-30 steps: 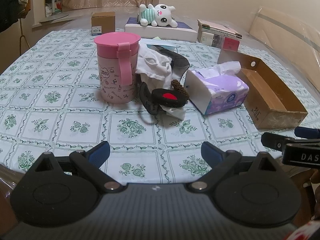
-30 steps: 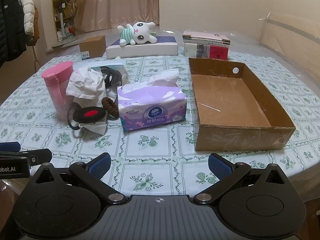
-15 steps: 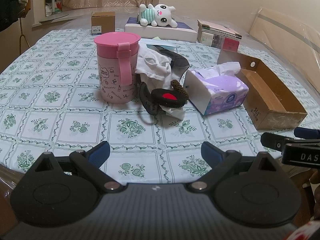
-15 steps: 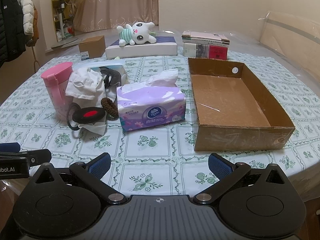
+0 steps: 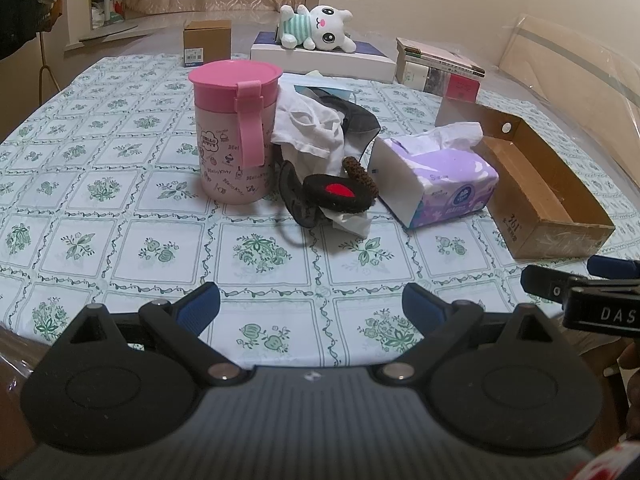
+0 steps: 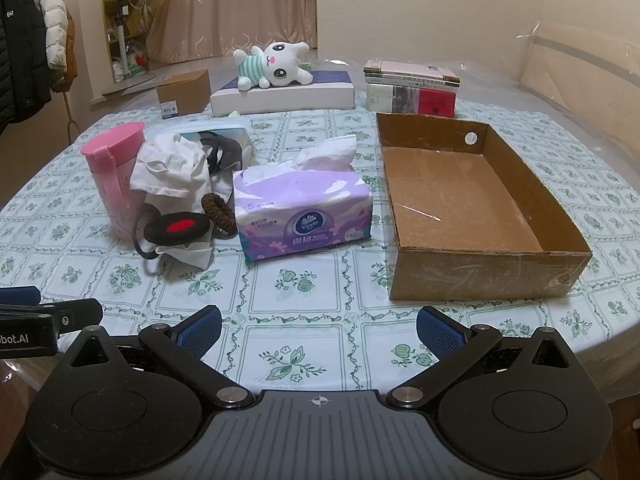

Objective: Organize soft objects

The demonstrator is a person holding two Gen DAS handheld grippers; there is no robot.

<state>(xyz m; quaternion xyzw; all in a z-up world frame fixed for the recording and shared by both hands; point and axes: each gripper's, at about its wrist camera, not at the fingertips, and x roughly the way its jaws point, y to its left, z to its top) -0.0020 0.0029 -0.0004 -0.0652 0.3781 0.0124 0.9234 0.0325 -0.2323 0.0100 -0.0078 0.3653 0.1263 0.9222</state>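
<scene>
Across the table (image 6: 520, 344), under its green-patterned cloth, the largest thing is the open cardboard box (image 6: 472, 268) at the right, holding nothing. Left of it, just apart, lies the purple tissue pack (image 6: 304, 216), a tissue poking out of its top. Beside that sits a heap of soft things: white cloth (image 6: 168, 172), dark mask (image 5: 356, 120), black pad with a red patch (image 6: 176, 229) and brown hair tie (image 6: 218, 210), crowded against the pink cup (image 5: 234, 136). At the far edge a plush rabbit (image 6: 276, 66) lies on a flat white box (image 6: 280, 96). Both the left gripper (image 5: 310, 302) and right gripper (image 6: 318, 326) hover at the near edge, fingers spread wide, gripping nothing.
</scene>
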